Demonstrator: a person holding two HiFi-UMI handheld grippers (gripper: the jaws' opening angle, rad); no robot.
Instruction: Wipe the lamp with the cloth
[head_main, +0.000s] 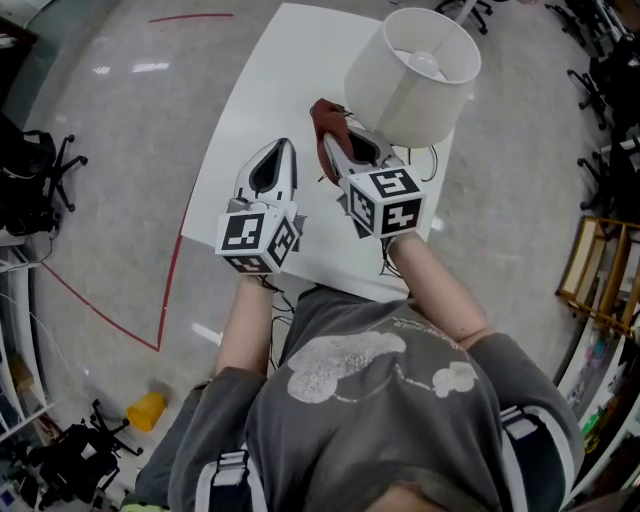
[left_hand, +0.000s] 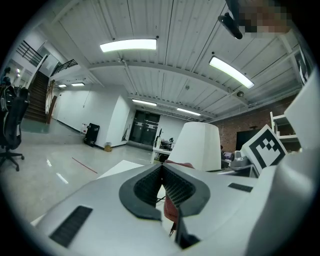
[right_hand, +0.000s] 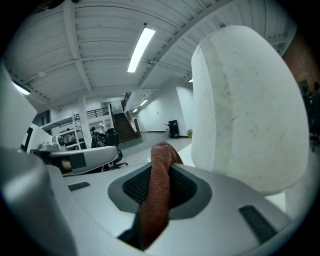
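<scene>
Our right gripper (right_hand: 161, 167) pinches the rust-red cloth (right_hand: 156, 200) between its pads, a fold poking past the tips, just beside the shade (right_hand: 240, 110); the lamp (head_main: 410, 75) stands at the far right of the white table (head_main: 260, 110), and our left gripper (left_hand: 162, 167) is pressed together on nothing, over the table. We judge the cloth soft and limp, so only the bunched fold at the jaws will press usefully. The shade looks light, thin and easily dented or tipped, so we would stroke lightly and steady the lamp low, below the shade.
</scene>
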